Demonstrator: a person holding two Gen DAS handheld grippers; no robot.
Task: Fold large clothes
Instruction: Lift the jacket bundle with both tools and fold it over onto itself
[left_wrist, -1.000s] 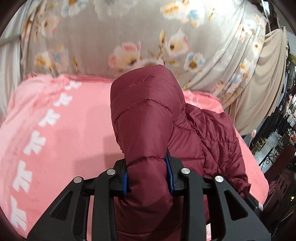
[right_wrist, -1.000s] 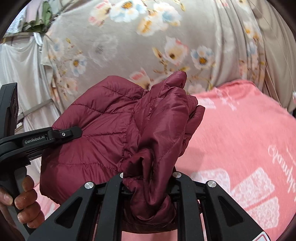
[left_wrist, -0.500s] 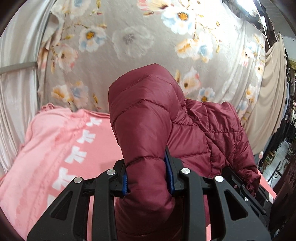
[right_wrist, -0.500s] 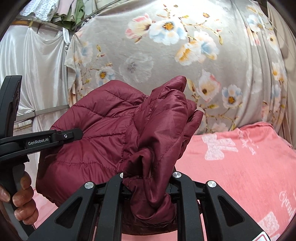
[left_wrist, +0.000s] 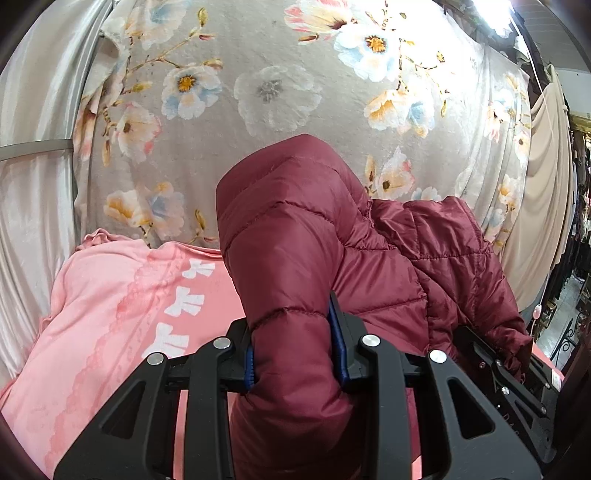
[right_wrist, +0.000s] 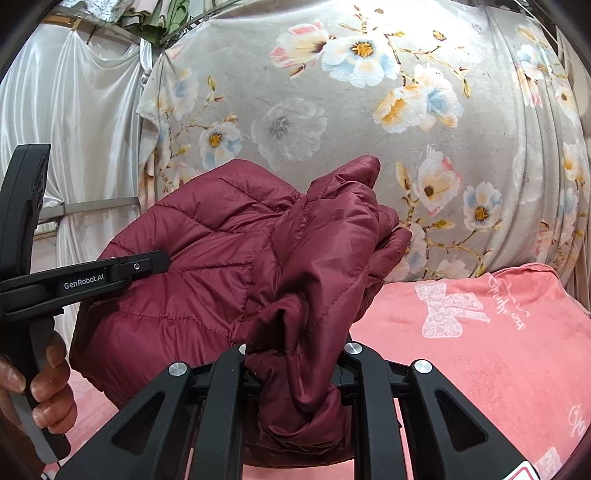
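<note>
A maroon quilted puffer jacket (left_wrist: 295, 236) is held up in the air above a pink blanket (left_wrist: 110, 302). My left gripper (left_wrist: 297, 350) is shut on a thick padded fold of the jacket. My right gripper (right_wrist: 295, 365) is shut on a bunched part of the same jacket (right_wrist: 207, 266). The left gripper's body (right_wrist: 92, 280) and the hand holding it show at the left of the right wrist view. The right gripper's body (left_wrist: 506, 373) shows at the lower right of the left wrist view. The jacket's lower part is hidden behind the grippers.
The pink blanket (right_wrist: 498, 350) with white bow prints covers the surface below. A grey floral cloth (left_wrist: 295, 85) hangs close behind. White satin fabric (right_wrist: 81, 122) hangs at the left, a beige cloth (left_wrist: 546, 177) at the right.
Both grippers have risen with the jacket; the views tilt upward, showing more floral cloth and less pink blanket. Both grips are unchanged.
</note>
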